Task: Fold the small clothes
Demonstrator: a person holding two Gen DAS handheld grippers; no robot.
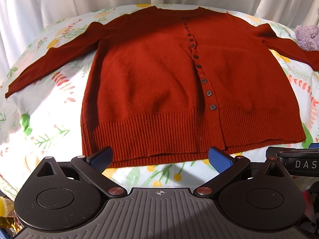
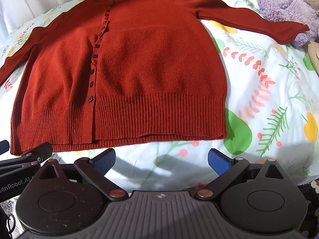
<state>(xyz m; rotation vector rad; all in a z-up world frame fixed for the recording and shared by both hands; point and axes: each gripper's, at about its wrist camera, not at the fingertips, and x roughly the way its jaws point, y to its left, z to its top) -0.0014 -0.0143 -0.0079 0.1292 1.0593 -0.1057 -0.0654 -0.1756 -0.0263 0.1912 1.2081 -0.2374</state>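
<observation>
A rust-red buttoned cardigan [image 1: 159, 75] lies flat, sleeves spread, on a floral bed sheet [image 2: 269, 99]. The left gripper [image 1: 160, 159] has its jaws apart, empty, poised over the cardigan's ribbed hem. The right gripper [image 2: 161, 159] also has its jaws apart, just short of the hem, over bare sheet. A purple plush toy [image 2: 289, 10] sits far ahead to the right.
</observation>
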